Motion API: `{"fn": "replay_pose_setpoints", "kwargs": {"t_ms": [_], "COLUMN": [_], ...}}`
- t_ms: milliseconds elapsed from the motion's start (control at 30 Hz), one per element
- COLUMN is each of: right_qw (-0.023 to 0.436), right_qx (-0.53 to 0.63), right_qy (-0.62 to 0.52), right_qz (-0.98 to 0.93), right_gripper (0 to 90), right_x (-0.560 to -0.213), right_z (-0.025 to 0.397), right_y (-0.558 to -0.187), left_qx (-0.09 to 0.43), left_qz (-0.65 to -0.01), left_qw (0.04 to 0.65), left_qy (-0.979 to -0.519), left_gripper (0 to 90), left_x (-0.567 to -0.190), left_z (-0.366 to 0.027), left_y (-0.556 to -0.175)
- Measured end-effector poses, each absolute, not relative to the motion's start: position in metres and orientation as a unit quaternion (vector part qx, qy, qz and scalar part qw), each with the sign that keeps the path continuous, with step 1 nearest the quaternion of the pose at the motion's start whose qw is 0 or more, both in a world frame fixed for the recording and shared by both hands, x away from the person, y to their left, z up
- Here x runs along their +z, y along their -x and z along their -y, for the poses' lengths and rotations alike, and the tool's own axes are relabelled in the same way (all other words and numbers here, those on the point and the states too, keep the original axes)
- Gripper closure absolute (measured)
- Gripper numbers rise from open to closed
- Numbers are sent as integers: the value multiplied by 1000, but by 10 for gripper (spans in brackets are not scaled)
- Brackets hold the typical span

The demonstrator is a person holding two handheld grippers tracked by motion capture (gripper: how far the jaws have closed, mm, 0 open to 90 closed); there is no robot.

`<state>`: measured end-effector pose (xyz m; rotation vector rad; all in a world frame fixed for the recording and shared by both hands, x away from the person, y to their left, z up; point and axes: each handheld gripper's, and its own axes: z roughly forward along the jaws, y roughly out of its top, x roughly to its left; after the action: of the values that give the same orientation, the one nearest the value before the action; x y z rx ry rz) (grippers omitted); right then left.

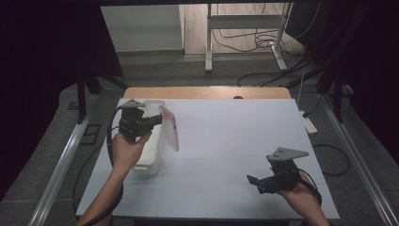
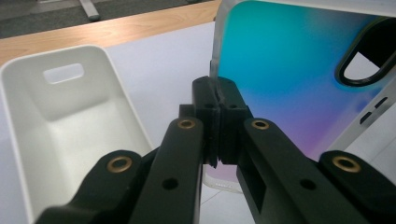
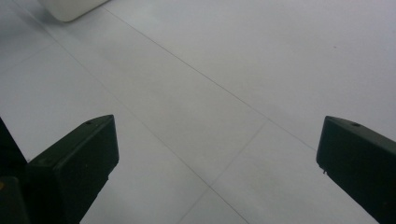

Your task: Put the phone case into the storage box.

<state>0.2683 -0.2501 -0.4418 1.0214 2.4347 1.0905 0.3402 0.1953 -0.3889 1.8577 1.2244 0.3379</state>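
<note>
High view overhead, gripper views close, sharing bin

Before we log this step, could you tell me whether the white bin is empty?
Empty as far as shown: the left gripper view shows the white bin's bare inside.

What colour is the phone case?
Phone case: teal fading to purple-pink, clearest in the left gripper view.

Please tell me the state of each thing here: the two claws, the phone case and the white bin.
Left claw: shut on the phone case's edge, held above the table.
Phone case: gripped by its edge, lifted beside the white bin, not inside it.
White bin: standing on the table, open at the top, empty.
Right claw: open, jaws wide apart, holding nothing, over the white table.
</note>
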Motion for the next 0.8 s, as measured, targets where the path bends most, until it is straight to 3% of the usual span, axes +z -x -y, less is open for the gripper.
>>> {"fn": "replay_pose_setpoints", "kwargs": {"t_ms": [800], "right_qw": [166], "right_qx": [358], "right_qy": [-419], "right_qz": [-817], "right_gripper": [0], "right_x": [-449], "right_z": [299], "right_y": [-255], "left_qx": [161], "left_qz": [-518], "left_qw": [418], "left_qy": [-728], "left_gripper": [886], "left_x": [-378], "left_z": [-230], "left_y": [-356]}}
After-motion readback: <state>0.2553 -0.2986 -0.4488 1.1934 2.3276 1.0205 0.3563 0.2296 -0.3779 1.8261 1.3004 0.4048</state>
